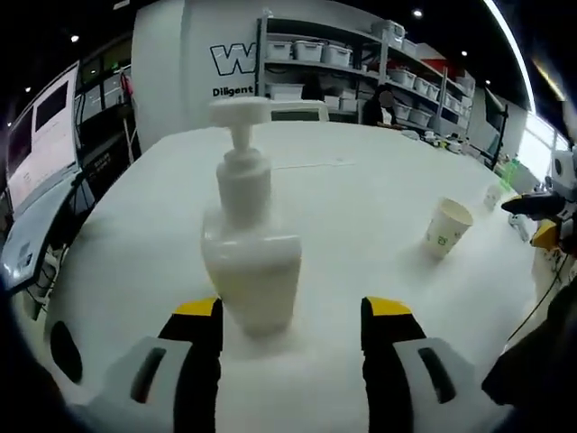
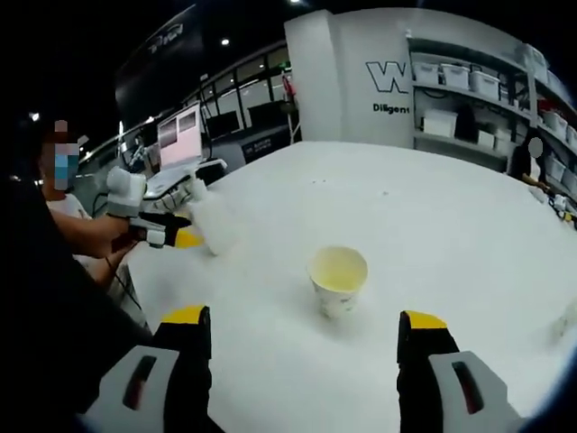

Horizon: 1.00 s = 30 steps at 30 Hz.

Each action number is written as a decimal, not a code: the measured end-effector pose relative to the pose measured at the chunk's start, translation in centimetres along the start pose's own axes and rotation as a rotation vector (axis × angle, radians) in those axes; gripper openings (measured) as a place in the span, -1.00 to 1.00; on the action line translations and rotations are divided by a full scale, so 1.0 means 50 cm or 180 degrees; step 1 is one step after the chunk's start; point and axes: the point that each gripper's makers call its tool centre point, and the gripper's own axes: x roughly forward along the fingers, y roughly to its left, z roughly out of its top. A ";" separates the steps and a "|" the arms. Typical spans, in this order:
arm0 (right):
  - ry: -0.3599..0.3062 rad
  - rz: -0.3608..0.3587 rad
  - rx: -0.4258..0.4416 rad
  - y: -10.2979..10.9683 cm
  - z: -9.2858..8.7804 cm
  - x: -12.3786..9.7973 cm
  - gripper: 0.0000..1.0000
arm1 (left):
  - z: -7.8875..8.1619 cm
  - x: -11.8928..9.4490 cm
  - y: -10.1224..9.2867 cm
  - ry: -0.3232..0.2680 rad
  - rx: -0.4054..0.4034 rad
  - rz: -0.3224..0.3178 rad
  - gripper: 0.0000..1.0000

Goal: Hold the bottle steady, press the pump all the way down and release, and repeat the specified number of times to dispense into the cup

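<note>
Bottle [image 1: 251, 244]: white pump bottle, upright on the white table [image 1: 361, 198], centre of the left gripper view; pump head [image 1: 240, 112] raised.
Left gripper [image 1: 291, 323]: jaws spread wide, yellow tips level with the bottle's base, one each side, not gripping.
Cup [image 2: 338, 280]: paper cup, upright, centre of the right gripper view.
Right gripper [image 2: 305, 334]: jaws parted, empty, near the cup.
</note>
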 end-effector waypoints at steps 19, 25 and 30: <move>0.0160 -0.0017 0.0266 0.026 -0.024 -0.001 0.98 | -0.018 -0.094 0.000 -0.0065 -0.0384 -0.0571 0.98; 0.0071 -0.0031 0.0372 0.020 -0.011 -0.003 0.98 | -0.010 -0.100 0.025 -0.0208 -0.0283 -0.0399 0.98; 0.0089 -0.0035 0.0377 0.019 -0.010 -0.001 0.98 | -0.004 -0.099 0.026 -0.0241 -0.0325 -0.0414 0.98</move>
